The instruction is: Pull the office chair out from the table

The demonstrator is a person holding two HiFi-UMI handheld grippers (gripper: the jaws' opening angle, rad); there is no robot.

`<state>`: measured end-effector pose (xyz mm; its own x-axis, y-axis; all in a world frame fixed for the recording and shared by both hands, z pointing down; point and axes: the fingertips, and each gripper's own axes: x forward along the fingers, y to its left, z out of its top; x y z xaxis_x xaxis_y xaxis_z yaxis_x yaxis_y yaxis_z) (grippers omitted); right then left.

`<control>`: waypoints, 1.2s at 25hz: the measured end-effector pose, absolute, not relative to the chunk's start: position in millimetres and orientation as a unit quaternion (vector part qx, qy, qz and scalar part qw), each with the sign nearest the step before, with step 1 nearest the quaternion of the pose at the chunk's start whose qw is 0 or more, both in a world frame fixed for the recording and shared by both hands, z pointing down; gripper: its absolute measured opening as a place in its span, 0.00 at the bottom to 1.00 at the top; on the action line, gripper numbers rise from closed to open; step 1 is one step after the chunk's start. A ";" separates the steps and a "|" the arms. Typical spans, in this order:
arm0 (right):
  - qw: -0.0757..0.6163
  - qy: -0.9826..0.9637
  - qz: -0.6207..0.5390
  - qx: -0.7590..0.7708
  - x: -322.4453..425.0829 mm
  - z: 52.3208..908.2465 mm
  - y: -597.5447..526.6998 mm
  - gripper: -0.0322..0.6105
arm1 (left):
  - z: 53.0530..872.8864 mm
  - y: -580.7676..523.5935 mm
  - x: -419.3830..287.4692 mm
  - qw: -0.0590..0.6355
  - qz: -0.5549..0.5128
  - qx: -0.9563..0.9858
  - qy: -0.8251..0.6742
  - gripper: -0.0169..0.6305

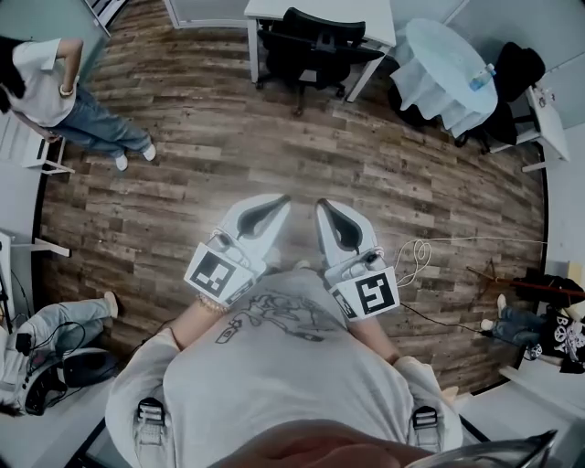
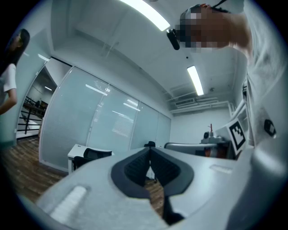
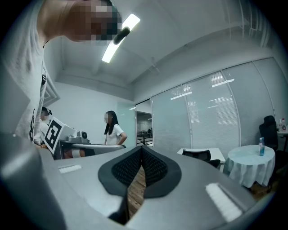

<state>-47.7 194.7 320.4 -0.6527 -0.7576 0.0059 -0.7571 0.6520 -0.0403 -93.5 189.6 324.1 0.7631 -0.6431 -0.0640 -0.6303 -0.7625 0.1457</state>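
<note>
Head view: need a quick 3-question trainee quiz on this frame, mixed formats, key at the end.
1. True or false: the left gripper grips the office chair.
2. What stands on the round table? A. a bottle B. a laptop C. a plant
3. Fill in: the right gripper has its jaws ___.
Key: 1 false, it is empty and well short of the chair; 2 A; 3 shut.

Floor [image 1: 274, 146]: matt, grainy wood planks. Chair [image 1: 311, 46]: matt black (plastic, seemingly). Table [image 1: 366, 14]: smooth white. Cloth [image 1: 439, 73]: pale, creased. Left gripper [image 1: 277, 206] and right gripper [image 1: 324, 208]: matt grey plastic, ribbed black pads [image 3: 155, 168].
</note>
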 end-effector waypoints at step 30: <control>0.003 0.911 -0.009 -0.413 -52.5 327.9 116.8 0.06 | 329.5 112.8 -101.0 0.054 -0.057 0.933 -0.351 0.03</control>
